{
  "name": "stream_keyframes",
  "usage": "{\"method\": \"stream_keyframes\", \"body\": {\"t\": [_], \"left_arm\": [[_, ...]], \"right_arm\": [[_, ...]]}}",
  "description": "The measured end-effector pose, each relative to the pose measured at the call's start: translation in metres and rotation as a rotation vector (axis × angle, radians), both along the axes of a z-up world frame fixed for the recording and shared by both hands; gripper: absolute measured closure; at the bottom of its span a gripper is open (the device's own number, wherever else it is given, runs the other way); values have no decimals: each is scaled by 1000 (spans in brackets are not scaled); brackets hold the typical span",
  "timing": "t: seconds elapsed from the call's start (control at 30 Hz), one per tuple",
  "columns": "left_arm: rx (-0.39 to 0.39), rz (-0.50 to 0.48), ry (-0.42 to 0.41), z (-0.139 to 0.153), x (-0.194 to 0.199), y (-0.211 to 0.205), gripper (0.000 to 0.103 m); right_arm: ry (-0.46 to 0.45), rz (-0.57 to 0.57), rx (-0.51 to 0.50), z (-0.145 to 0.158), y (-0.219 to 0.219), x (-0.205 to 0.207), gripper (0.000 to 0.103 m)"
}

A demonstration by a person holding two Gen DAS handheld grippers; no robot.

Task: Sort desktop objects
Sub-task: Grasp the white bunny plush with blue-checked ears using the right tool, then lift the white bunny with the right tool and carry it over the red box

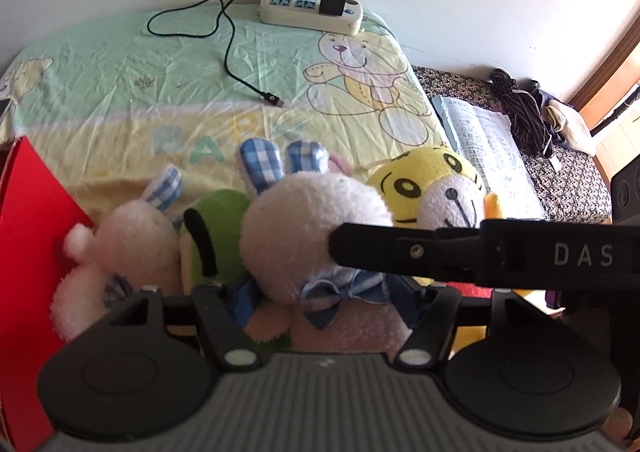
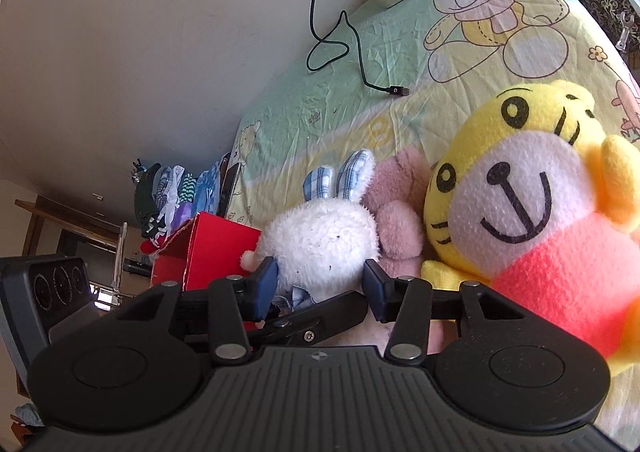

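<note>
A white rabbit plush (image 1: 312, 220) with blue checked ears and a blue bow lies among other plush toys on the printed sheet. My left gripper (image 1: 316, 292) is open, its fingers spread wide either side of the rabbit's body. My right gripper (image 2: 320, 284) is shut on the rabbit's (image 2: 320, 240) head, blue pads (image 2: 266, 284) pressing both sides; one of its fingers (image 1: 400, 252) reaches in from the right in the left wrist view. A yellow tiger plush (image 2: 520, 204) sits right of the rabbit. A pink plush (image 2: 400, 208) lies behind the rabbit, and a green plush (image 1: 216, 228) to its left.
A red box (image 2: 216, 248) stands left of the toys, next to a second white plush (image 1: 120, 236). A power strip (image 1: 312, 10) with a black charger and cable (image 1: 240, 64) lies at the far edge by the wall. An open book (image 1: 484, 144) and dark clothes (image 1: 524, 112) rest on a patterned surface right.
</note>
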State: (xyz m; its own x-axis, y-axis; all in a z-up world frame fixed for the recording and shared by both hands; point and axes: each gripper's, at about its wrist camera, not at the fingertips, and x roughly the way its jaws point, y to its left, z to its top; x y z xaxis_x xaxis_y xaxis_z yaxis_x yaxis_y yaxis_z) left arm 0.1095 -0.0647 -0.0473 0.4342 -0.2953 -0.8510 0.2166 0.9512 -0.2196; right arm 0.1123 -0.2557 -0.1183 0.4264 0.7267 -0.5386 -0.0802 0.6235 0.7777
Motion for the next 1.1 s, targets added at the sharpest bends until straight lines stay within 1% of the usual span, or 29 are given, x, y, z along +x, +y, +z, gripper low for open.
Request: {"method": "stream_keyframes", "body": {"t": [0.2, 0.27, 0.4, 0.5, 0.67, 0.87, 1.1], "left_arm": [[5, -34, -20, 9, -20, 0, 35], [10, -44, -33, 13, -30, 1, 37], [29, -74, -53, 19, -51, 2, 38], [25, -84, -49, 19, -66, 6, 38], [32, -92, -38, 17, -94, 15, 38], [56, -93, -23, 19, -131, 39, 38], [90, -58, 19, 19, -168, 89, 39]], "right_arm": [[-20, 0, -24, 10, 2, -19, 54], [-26, 7, -32, 15, 3, -28, 54], [-25, 14, -40, 21, 8, -48, 54], [-30, 19, -55, 24, 13, -64, 54], [-3, 36, -63, 22, 24, -86, 54], [36, 116, -51, 20, 50, -108, 54], [106, 272, -18, 13, 102, -117, 55]]}}
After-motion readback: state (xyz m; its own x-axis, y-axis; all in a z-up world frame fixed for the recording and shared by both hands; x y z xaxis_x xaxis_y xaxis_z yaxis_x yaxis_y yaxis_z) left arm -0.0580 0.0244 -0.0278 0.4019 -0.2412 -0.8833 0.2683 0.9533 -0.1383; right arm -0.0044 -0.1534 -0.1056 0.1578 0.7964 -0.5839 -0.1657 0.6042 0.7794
